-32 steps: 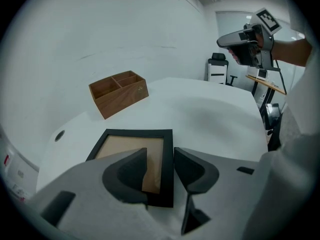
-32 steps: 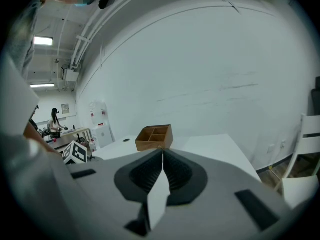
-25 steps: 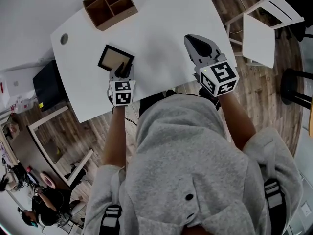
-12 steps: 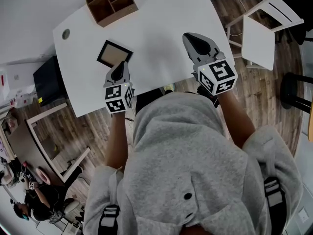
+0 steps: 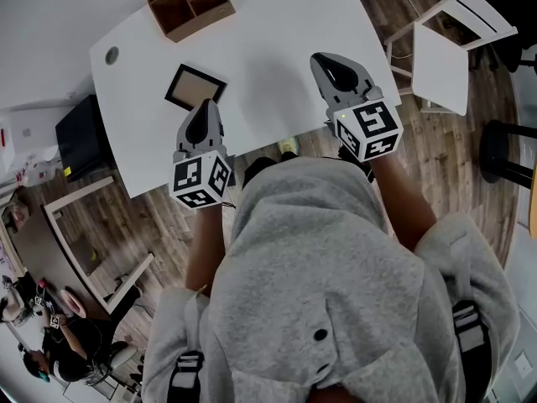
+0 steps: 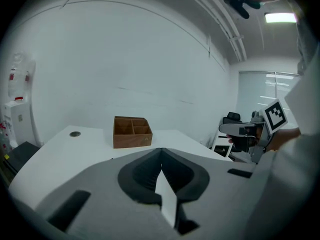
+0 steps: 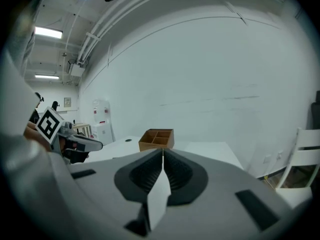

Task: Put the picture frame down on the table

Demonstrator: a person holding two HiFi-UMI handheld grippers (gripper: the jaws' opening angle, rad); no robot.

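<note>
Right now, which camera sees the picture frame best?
The head view: the picture frame lies flat on the table, whole and uncovered. The left gripper view and right gripper view show none of it, only the wooden box farther back.

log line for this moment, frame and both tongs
frame: flat on table, not held | left tongs: just closed, empty | right tongs: shut, empty, above table

Picture frame (image 5: 195,87) flat on table (image 5: 277,40)
</note>
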